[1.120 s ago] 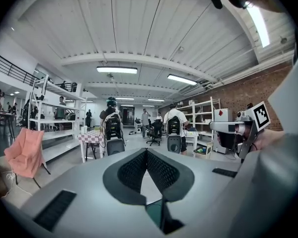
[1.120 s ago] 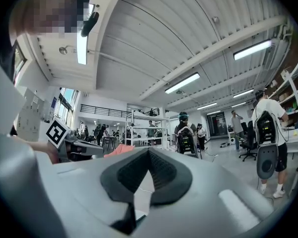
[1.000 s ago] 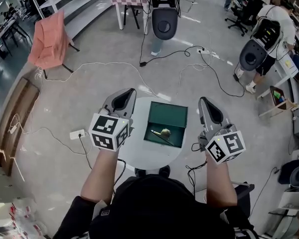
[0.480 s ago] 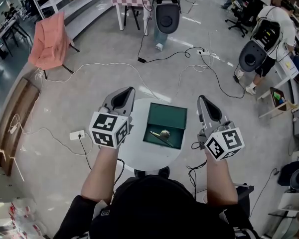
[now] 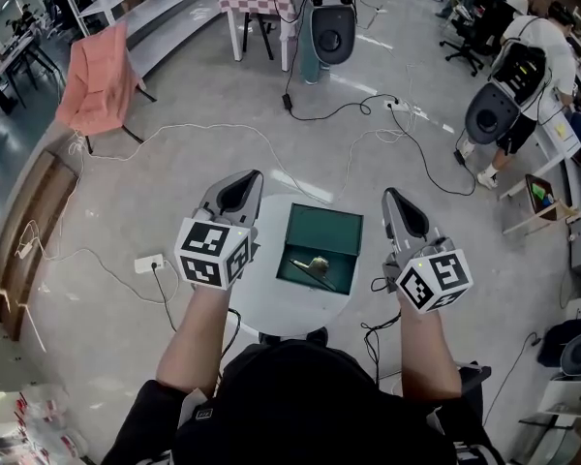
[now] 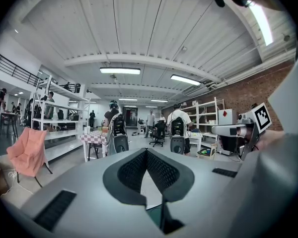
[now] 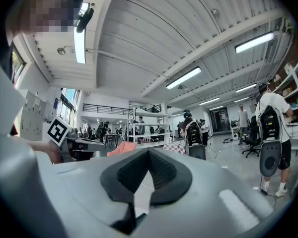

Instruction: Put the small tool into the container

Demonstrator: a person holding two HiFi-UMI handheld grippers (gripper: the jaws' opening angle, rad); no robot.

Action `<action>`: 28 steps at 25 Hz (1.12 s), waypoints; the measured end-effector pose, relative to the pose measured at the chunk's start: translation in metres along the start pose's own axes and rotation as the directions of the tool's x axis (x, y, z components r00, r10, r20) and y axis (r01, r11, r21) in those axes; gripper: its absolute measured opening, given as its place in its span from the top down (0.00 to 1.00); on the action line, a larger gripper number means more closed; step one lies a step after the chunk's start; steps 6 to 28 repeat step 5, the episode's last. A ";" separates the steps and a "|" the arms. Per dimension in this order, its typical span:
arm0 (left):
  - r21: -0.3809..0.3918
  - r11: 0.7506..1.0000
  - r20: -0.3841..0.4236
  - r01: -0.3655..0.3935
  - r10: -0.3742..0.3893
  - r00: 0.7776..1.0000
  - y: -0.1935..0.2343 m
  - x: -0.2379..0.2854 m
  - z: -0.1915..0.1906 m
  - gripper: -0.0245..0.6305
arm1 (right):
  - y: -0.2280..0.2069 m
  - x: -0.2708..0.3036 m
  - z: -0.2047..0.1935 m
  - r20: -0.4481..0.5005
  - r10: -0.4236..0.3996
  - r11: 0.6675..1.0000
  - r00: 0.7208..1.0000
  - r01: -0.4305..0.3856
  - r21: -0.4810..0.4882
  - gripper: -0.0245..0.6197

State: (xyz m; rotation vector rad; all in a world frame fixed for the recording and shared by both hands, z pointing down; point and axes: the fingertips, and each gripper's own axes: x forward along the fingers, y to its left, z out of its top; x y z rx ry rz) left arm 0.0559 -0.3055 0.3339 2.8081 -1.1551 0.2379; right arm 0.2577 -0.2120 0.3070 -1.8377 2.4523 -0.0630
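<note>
Grey and pressed together with nothing between them, my left tongs (image 5: 244,184) hover just left of the green box (image 5: 331,225), over the edge of the small round table (image 5: 271,303). I judge the main risk on this side is a careless swing inward: the tips would knock the box wall and slide it across that smooth top, maybe off it.

Inside the box, at the end nearest me, lies the small tool (image 5: 315,263), its thin handle pointing left. So the job looks done to me. It sits close to the near wall, though, and a jolt to the box could bounce it out.

Just right of the box my right tongs (image 5: 395,201) are likewise clamped tight and empty. Dropping them too low here could catch the table's rim and rock it.
</note>
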 end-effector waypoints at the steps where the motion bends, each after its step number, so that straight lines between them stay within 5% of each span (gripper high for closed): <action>1: -0.001 1.000 -0.001 0.001 -0.001 1.000 0.000 0.001 0.000 0.95 | -0.001 0.000 0.000 0.000 0.000 1.000 1.000 0.000 0.000 0.95; 28: -0.006 1.000 -0.003 0.003 -0.003 1.000 -0.003 0.005 0.001 0.95 | -0.006 0.002 0.002 -0.001 0.001 1.000 1.000 -0.001 0.004 0.95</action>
